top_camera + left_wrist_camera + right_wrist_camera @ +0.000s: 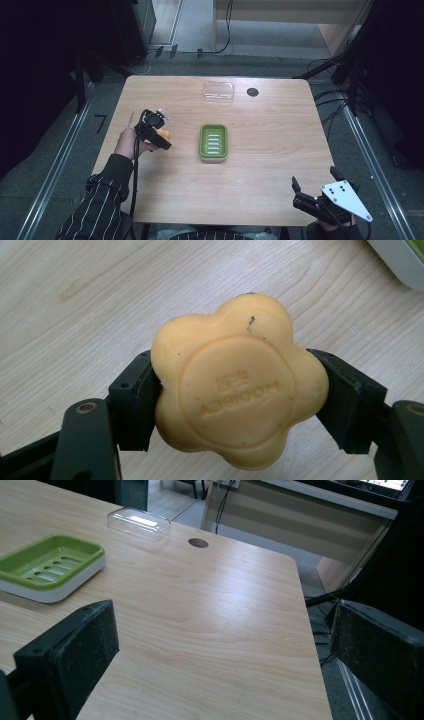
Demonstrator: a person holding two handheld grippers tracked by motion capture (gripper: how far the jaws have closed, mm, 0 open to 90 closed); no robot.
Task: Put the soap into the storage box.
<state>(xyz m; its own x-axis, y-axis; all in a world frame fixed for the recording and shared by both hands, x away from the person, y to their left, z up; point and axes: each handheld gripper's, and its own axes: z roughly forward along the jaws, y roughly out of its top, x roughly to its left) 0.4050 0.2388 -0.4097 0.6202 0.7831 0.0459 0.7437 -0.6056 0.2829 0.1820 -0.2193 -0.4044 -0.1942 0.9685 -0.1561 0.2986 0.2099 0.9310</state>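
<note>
A yellow-orange, flower-shaped bar of soap (239, 387) with embossed lettering is clamped between the two black jaws of my left gripper (235, 400). From above, that gripper (159, 135) hovers over the left part of the wooden table (270, 165), with the soap (163, 134) just left of a green soap dish (214, 142) with a slotted floor. The dish (50, 565) holds nothing. My right gripper (312, 186) rests at the table's near right corner, jaws wide apart with nothing between them; its view looks across the table (215, 610) through the gap (225, 650).
A clear plastic lid (218, 92) lies at the far middle of the table, beside a round cable hole (252, 92). The lid (139, 521) and hole (198, 543) also appear beyond the dish. Dark equipment and cables surround the table.
</note>
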